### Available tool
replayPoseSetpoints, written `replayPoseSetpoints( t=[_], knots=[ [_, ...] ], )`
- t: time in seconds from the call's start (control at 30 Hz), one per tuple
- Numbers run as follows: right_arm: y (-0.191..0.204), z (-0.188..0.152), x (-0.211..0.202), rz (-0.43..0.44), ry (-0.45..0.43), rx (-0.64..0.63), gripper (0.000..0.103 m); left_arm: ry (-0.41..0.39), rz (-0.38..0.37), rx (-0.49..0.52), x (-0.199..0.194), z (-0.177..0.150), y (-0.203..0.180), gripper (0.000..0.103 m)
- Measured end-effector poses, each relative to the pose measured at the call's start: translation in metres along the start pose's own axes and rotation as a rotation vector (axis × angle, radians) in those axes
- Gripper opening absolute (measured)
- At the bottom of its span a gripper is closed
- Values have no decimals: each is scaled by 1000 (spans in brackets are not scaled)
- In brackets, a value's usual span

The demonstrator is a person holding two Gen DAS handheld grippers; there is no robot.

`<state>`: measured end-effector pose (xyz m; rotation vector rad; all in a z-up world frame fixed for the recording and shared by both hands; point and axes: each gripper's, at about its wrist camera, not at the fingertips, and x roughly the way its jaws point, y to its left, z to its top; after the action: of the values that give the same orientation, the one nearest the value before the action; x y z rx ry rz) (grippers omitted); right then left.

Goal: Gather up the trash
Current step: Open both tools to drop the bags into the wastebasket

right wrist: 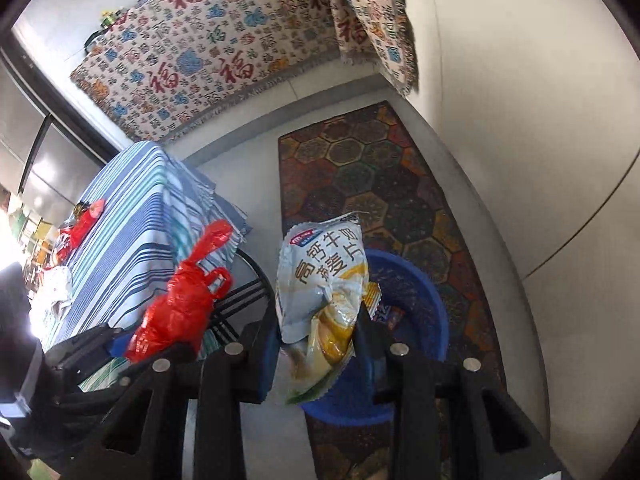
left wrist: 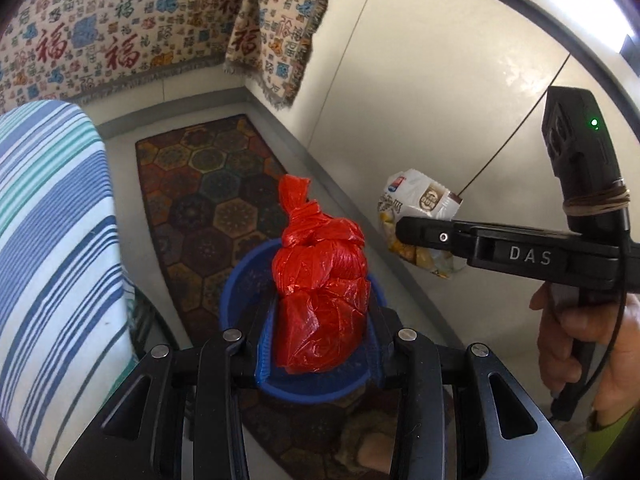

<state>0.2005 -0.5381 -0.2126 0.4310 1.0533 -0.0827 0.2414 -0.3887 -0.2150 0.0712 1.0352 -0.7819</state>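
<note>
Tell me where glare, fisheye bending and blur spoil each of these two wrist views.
Left wrist view: window glare top right; wall seams bow; red bag in the left gripper sharp over the blue bin. Right wrist view: blown-out light at the left edge; rug edges curve; snack packet in the right gripper readable, slightly soft.

Soft daylight, perhaps window glare at left; fisheye-bent, dark-cornered edges.
</note>
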Motion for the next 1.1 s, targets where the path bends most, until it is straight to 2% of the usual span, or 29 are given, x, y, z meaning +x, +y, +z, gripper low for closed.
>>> replayPoseSetpoints(
  t=[0.27, 0.33, 0.37, 0.47, 0.57, 0.6, 0.63, 0.7, 0.8, 0.87, 0.97, 1.1],
  knots=[
    [-19, 8, 13, -5, -9, 15, 36, 37, 0, 15, 31, 2, -4, 38],
    [-23, 8, 13, 9, -19, 33, 46, 38, -10, 18, 36, 3, -4, 40],
    [-24, 8, 13, 11, -25, 40, 50, 37, -8, 19, 39, 2, -5, 45],
    [-27, 9, 8, -11, -54, 53, 52, 39, -6, 2, 47, 2, -4, 70],
    [-18, 12, -9, -81, -125, 18, 53, 29, -7, -35, 41, 1, 0, 74],
    [-12, 14, -16, -111, -156, -5, 57, 23, -7, -45, 37, 0, 2, 77],
    [-5, 14, -23, -142, -194, -34, 63, 7, 0, -56, 27, -1, 3, 80],
    [9, 16, -36, -173, -262, -87, 66, -33, 19, -71, 5, -5, 5, 89],
    [36, 16, -47, -189, -344, -172, 71, -104, 41, -117, -43, -15, 16, 96],
    [54, 15, -49, -179, -377, -226, 72, -136, 78, -146, -73, -27, 28, 96],
    [86, 10, -46, -115, -391, -296, 72, -167, 170, -173, -113, -53, 52, 96],
    [141, -1, -29, -55, -347, -419, 72, -180, 319, -225, -154, -93, 95, 96]
  ],
)
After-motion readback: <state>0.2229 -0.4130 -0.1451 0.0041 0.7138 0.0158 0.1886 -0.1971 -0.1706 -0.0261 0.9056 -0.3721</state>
